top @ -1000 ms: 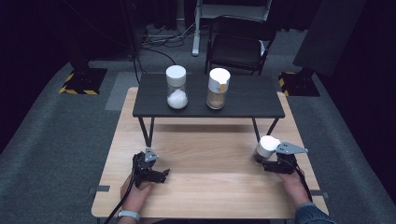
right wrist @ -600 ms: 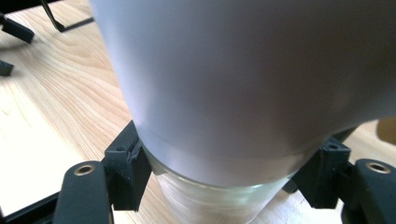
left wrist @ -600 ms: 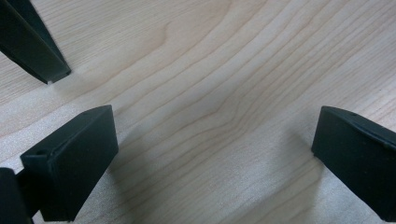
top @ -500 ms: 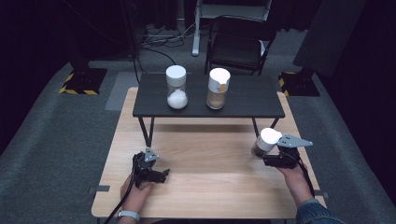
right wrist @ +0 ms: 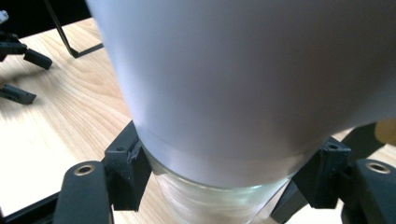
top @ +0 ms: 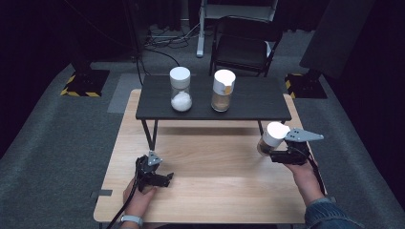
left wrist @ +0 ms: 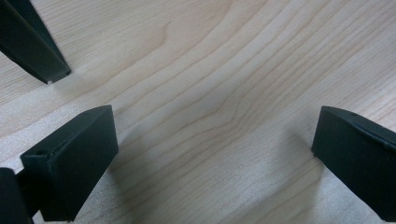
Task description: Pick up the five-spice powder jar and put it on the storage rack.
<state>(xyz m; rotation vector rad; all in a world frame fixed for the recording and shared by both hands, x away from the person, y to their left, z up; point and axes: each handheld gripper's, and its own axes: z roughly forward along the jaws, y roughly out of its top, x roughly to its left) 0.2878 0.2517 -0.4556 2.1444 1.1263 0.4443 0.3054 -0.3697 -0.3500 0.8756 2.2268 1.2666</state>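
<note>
While the left gripper (top: pixel 160 180) rests on the wooden table (top: pixel 215 191) with its jaws spread apart and nothing between them, the right gripper (top: pixel 273 153) is clamped on a white-lidded jar (top: pixel 271 138). That jar hangs above the table, just off the right end of the black shelf (top: pixel 253 98), where two more jars (top: pixel 180 88) stand.

Dark studio: hazard-taped stand bases (top: pixel 80 83)

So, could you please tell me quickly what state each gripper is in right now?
Left gripper: open, nothing between its jaws, low over the light wooden table.
Right gripper: shut on the white-lidded glass jar, held above the table.
</note>
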